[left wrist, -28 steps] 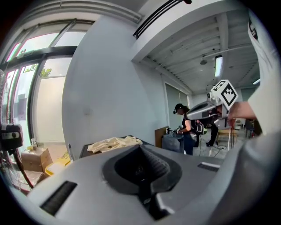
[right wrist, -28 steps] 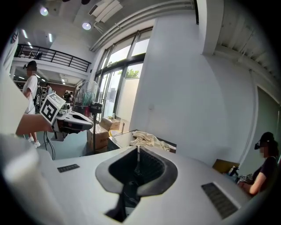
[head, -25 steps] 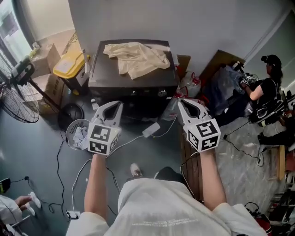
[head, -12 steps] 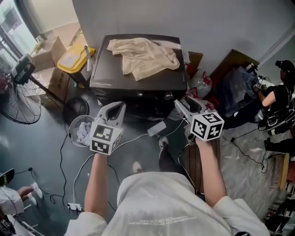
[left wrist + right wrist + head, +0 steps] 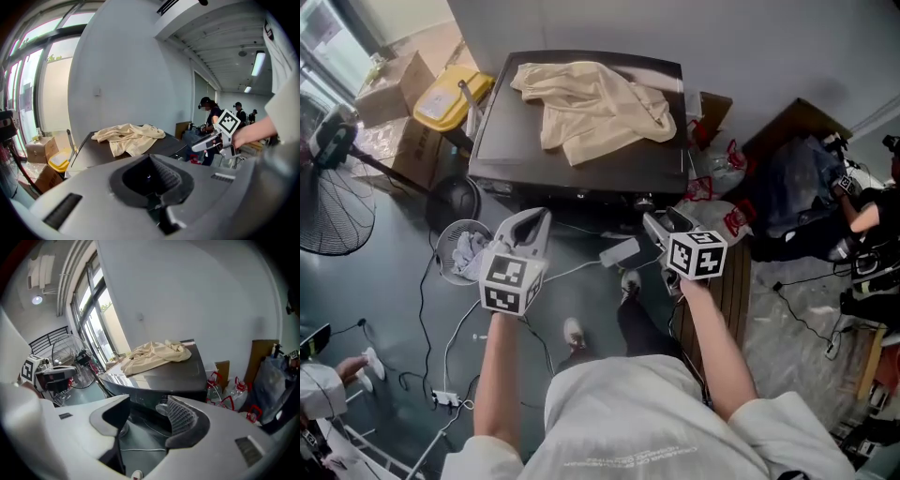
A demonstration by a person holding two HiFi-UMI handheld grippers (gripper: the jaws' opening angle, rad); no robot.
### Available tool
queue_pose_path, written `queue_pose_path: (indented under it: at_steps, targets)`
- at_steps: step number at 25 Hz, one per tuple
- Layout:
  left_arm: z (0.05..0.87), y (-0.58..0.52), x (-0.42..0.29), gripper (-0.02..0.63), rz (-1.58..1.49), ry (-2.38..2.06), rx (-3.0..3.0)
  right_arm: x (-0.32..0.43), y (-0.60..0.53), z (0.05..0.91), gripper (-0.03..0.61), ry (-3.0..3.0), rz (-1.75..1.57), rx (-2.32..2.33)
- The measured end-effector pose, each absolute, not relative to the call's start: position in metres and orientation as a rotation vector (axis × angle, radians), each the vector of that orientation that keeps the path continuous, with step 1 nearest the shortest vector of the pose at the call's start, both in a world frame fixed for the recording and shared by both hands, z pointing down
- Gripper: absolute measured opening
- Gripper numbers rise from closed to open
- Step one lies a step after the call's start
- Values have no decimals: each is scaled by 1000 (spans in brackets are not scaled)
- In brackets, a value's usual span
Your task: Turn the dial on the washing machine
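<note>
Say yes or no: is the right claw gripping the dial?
No: the right claw, jaws just opening and empty, is short of the dial on the washing machine.

We see a dark grey, box-shaped washing machine (image 5: 499, 141) standing upright with its back to a pale wall (image 5: 750, 37). Its flat, glossy top lid is shut and catches the light. A narrow control strip runs along the front, just under the lid's front edge. Toward the right end of that strip sits a small, round, silvery dial (image 5: 162, 408), with its face pointing straight out from the panel. We cannot read its marks or setting: they are too small in every view.
</note>
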State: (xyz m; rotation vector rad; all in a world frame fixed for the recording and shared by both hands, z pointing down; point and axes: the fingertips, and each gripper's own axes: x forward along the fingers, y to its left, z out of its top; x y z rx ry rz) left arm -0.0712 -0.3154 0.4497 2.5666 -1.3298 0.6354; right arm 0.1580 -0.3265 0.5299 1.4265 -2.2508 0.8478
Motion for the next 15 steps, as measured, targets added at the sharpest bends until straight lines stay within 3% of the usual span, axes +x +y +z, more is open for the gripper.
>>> queue_pose_path:
  at_steps: [15]
  targets:
    - [527,-337,-49,12,646,-1298,2423,163,-357,627,264,-2108,993,1552]
